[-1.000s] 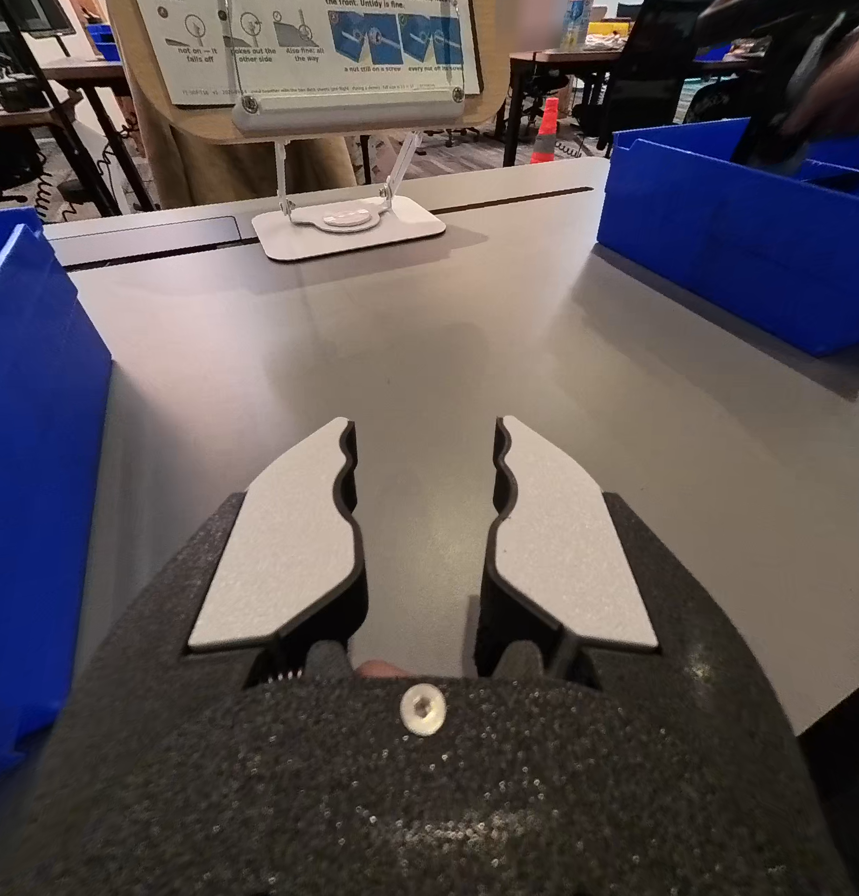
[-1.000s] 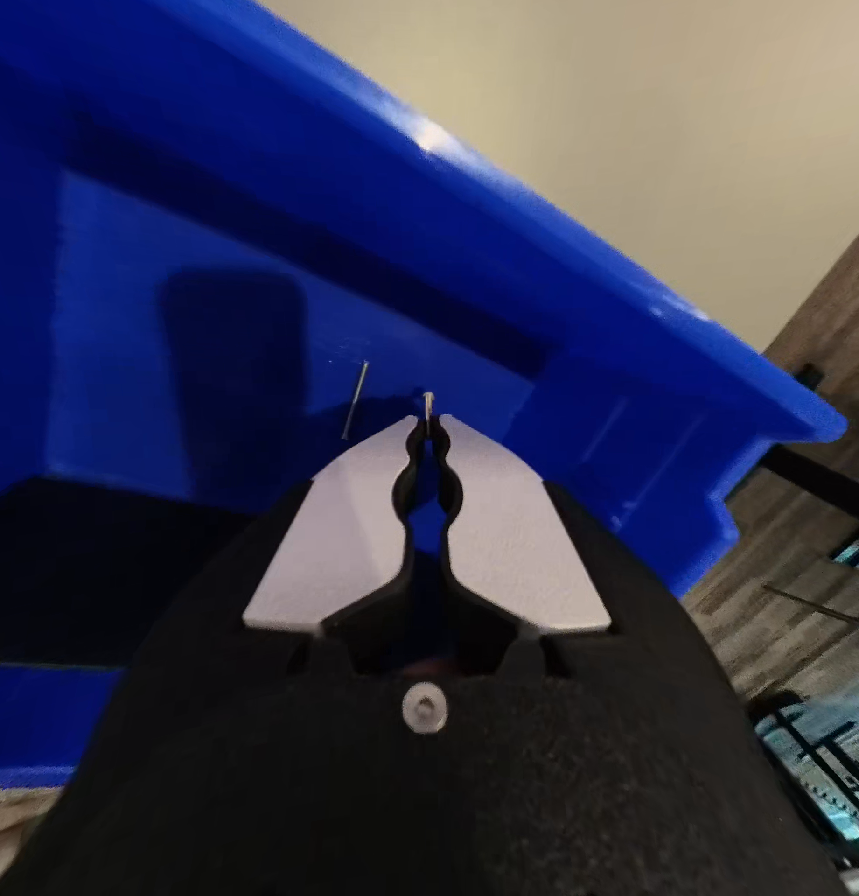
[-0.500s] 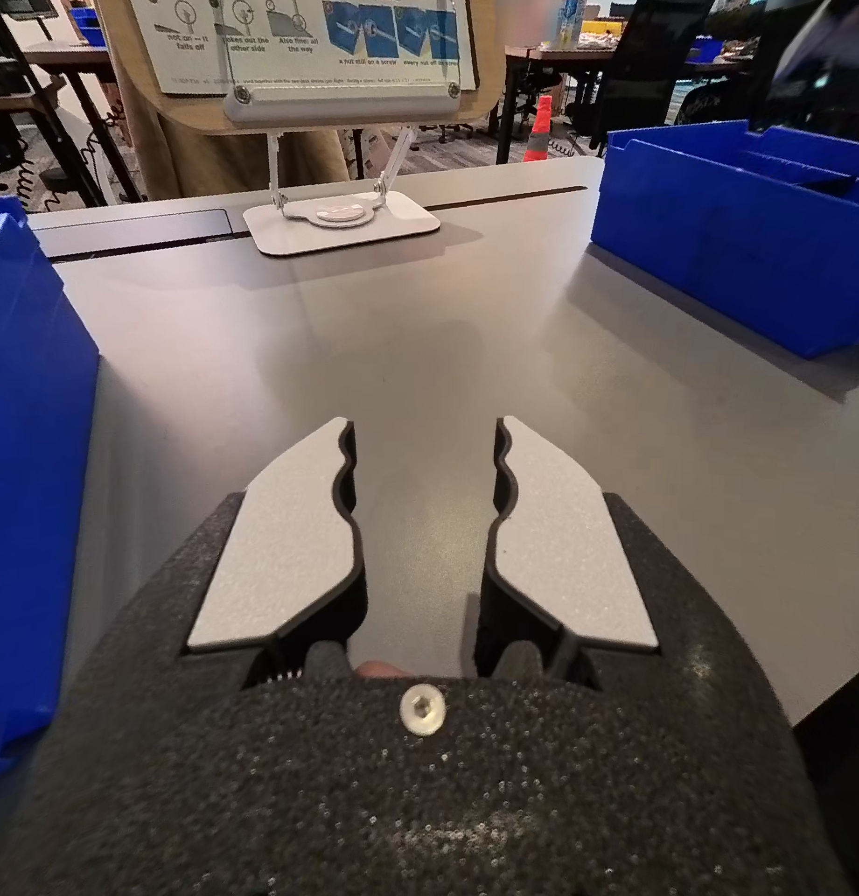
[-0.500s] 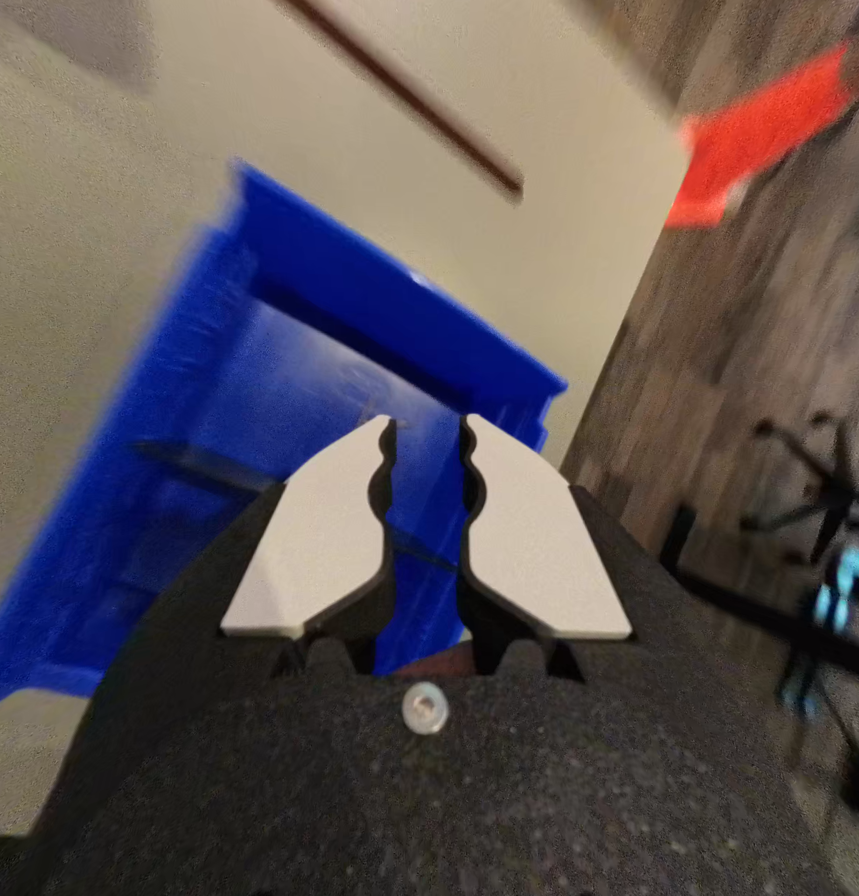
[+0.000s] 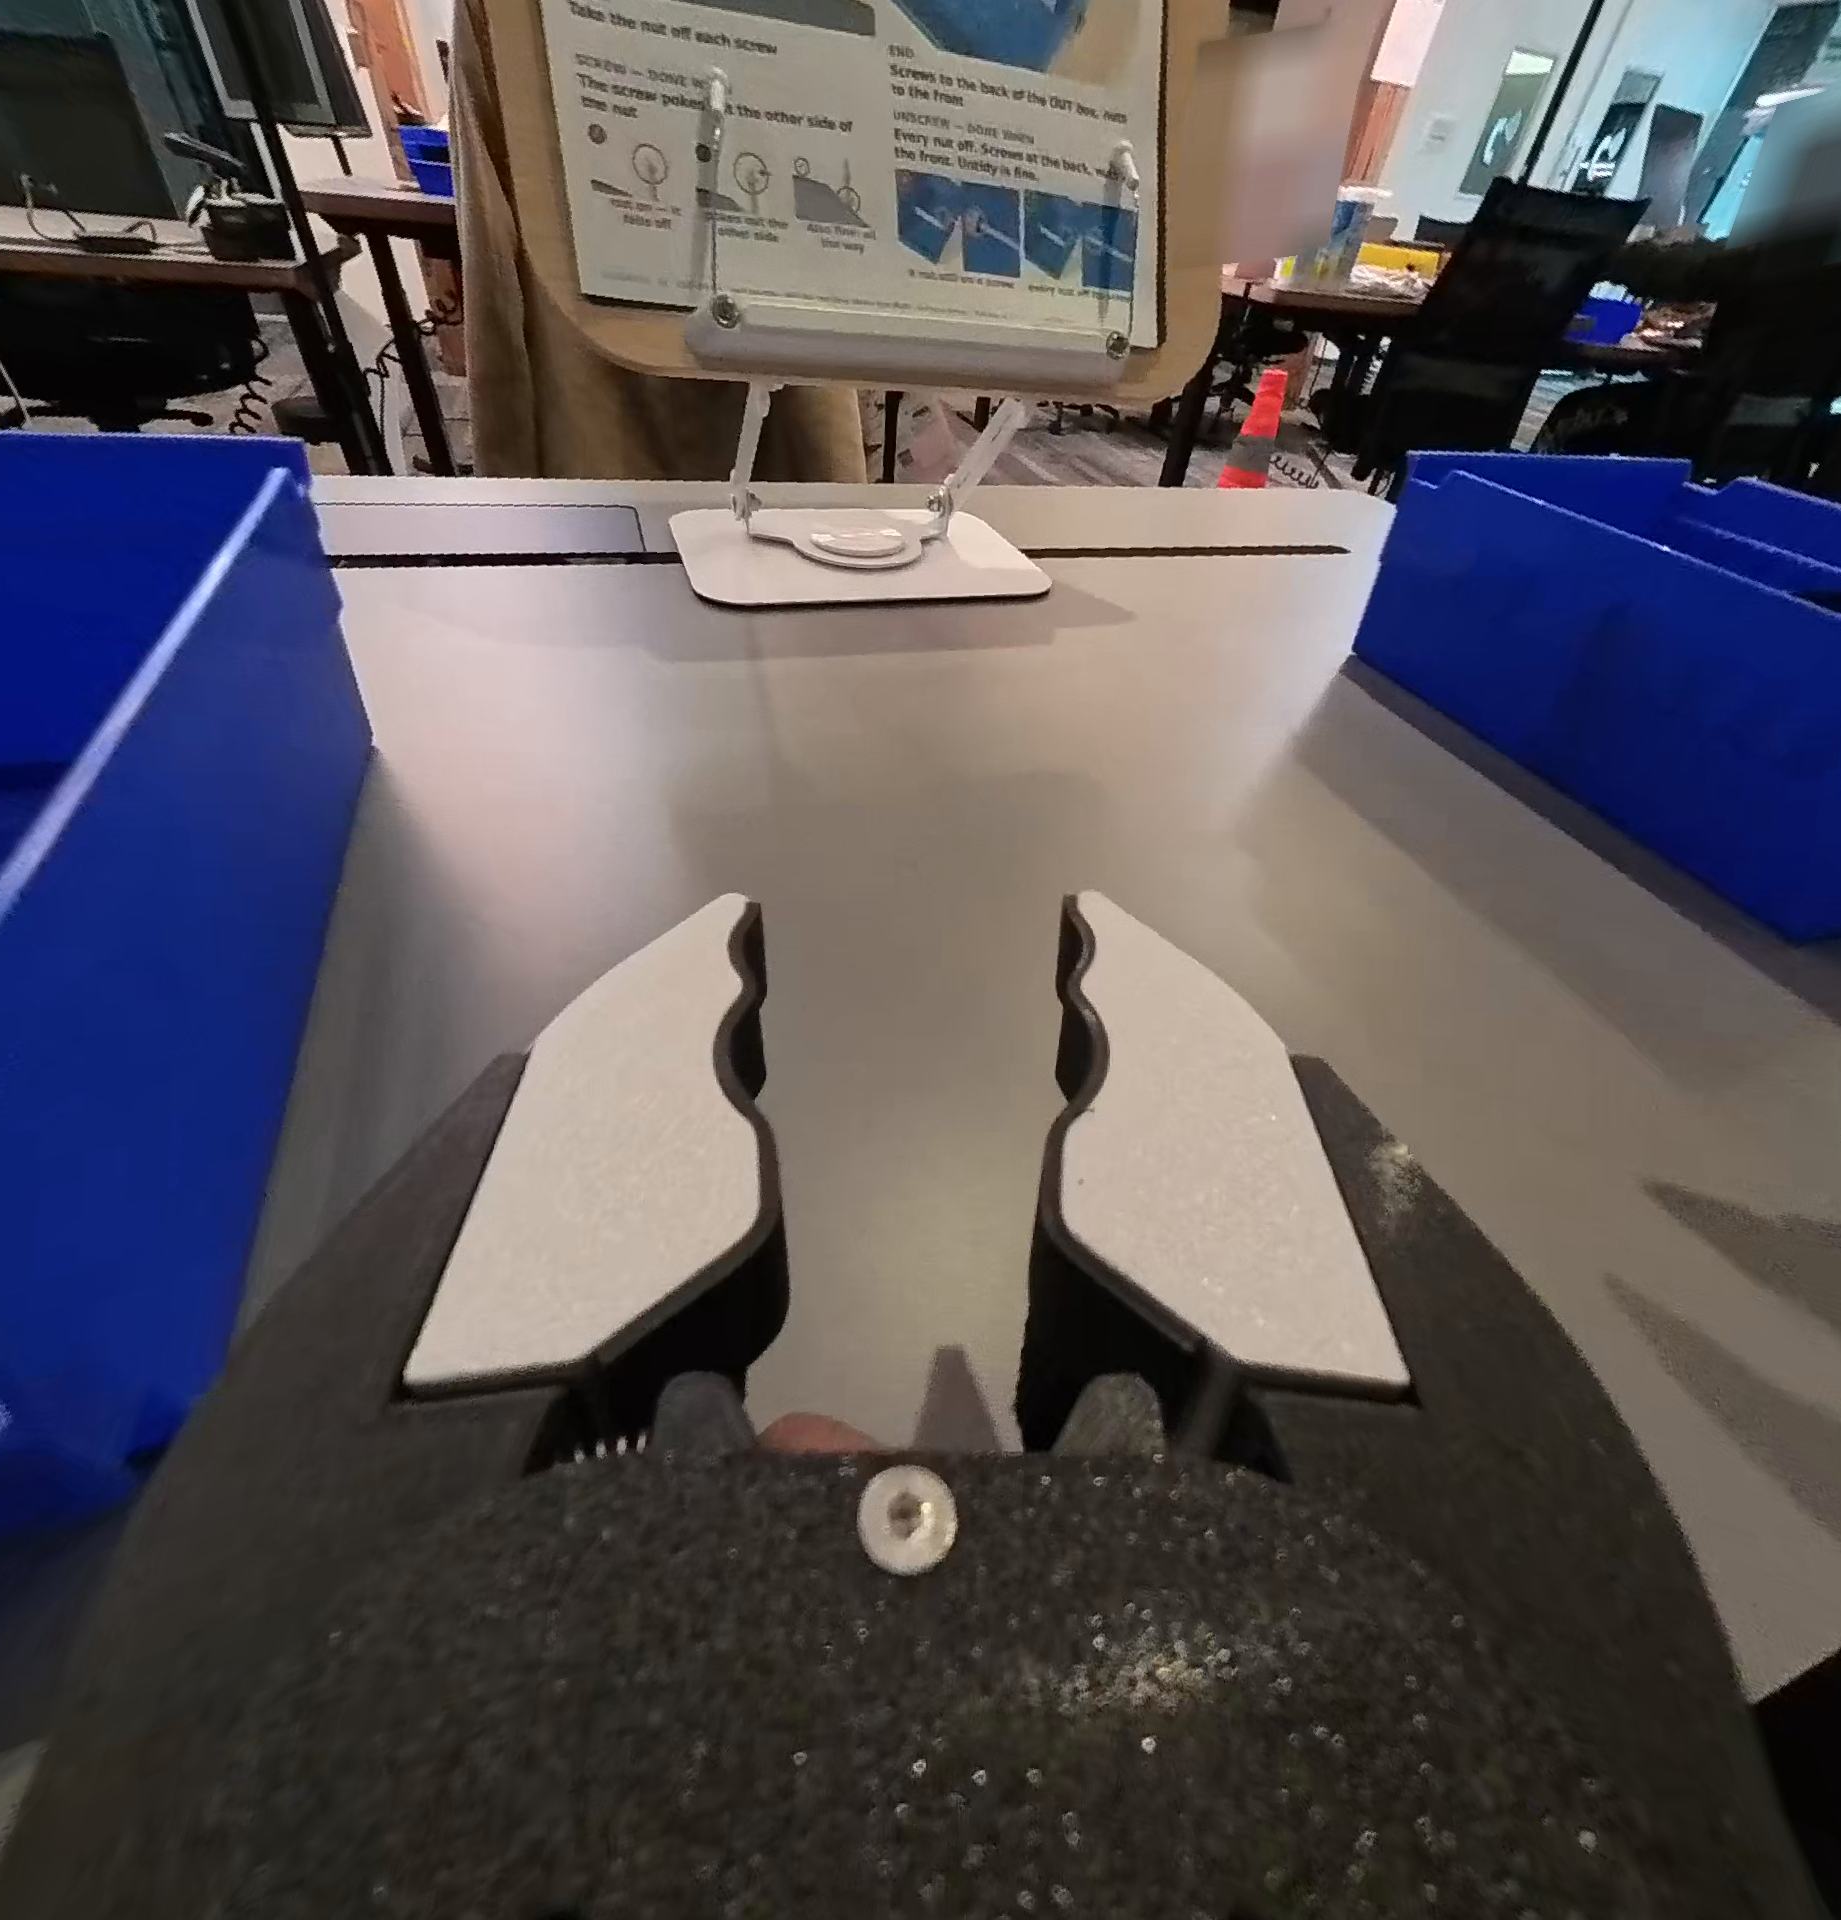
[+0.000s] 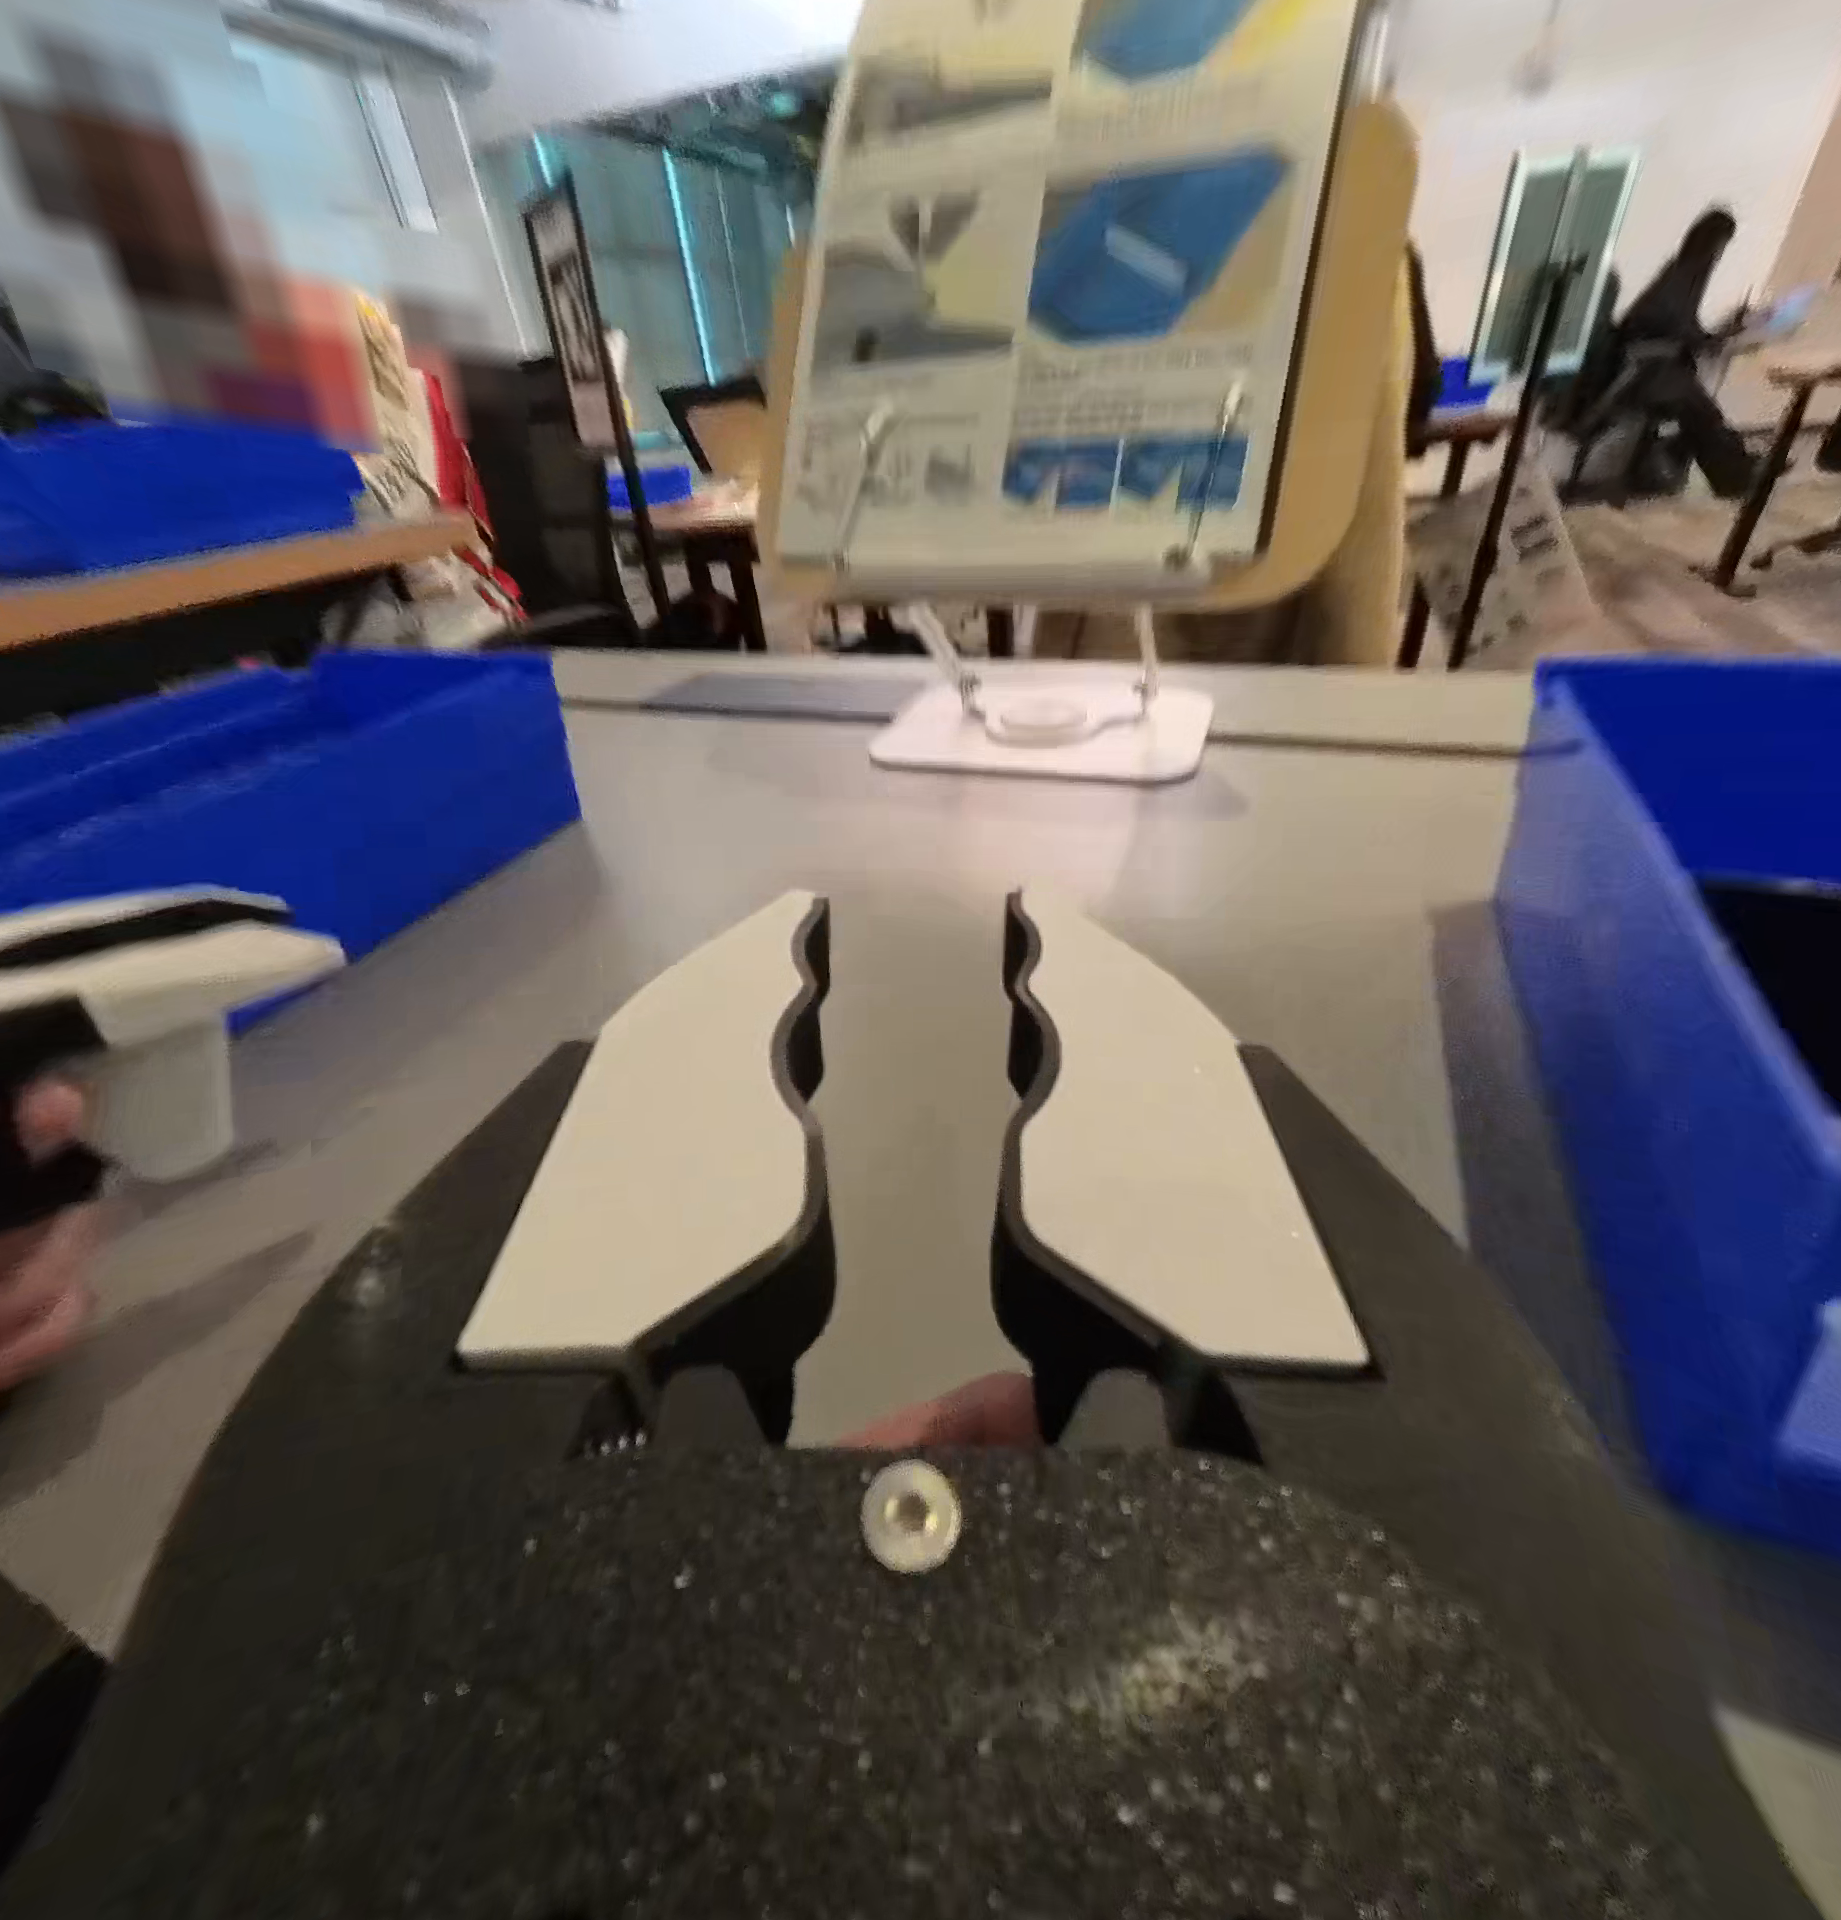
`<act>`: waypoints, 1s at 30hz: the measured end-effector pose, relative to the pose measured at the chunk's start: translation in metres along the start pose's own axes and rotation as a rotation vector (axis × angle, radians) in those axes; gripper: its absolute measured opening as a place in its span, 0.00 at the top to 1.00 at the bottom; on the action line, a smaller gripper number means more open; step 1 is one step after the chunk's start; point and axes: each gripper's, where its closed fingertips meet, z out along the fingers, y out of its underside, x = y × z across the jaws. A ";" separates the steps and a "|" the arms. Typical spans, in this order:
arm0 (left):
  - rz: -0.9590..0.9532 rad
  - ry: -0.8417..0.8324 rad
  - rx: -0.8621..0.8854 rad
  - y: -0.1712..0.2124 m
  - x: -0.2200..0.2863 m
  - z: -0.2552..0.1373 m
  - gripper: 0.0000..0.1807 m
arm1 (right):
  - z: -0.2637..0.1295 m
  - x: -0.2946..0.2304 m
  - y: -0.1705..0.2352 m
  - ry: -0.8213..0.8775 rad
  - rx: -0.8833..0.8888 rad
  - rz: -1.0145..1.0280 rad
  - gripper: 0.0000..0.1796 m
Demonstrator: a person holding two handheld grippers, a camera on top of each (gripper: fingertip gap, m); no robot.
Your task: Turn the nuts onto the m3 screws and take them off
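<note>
My left gripper [image 5: 911,920] is open and empty, held low over the grey table [image 5: 895,748]. My right gripper [image 6: 916,909] is open and empty, also over the table [image 6: 916,831]. The left gripper also shows at the left edge of the right wrist view [image 6: 147,956], held by a hand. A blue bin [image 5: 137,831] stands to the left and another blue bin [image 5: 1643,686] to the right; both also show in the right wrist view, the left bin [image 6: 272,779] and the right bin [image 6: 1664,1039]. No screws or nuts are visible.
An instruction sheet on a white stand [image 5: 859,551] sits at the table's far middle; the stand also shows in the right wrist view [image 6: 1041,738]. Beyond are desks, chairs, an orange cone [image 5: 1259,431] and a seated person [image 6: 1674,343].
My right gripper let go of the screw over the right bin, opened, and swung out to face across the table. The left gripper shifted slightly, staying open.
</note>
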 end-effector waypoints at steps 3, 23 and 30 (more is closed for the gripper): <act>-0.015 -0.003 0.002 0.000 -0.002 0.000 0.71 | 0.009 -0.004 0.025 0.002 -0.049 0.035 0.81; 0.085 -0.085 -0.167 -0.111 -0.070 -0.040 0.73 | 0.016 -0.017 0.038 -0.061 -0.078 0.003 0.83; -0.266 -0.165 -0.644 -0.062 -0.218 0.053 0.71 | 0.016 -0.015 0.038 -0.079 -0.076 0.036 0.83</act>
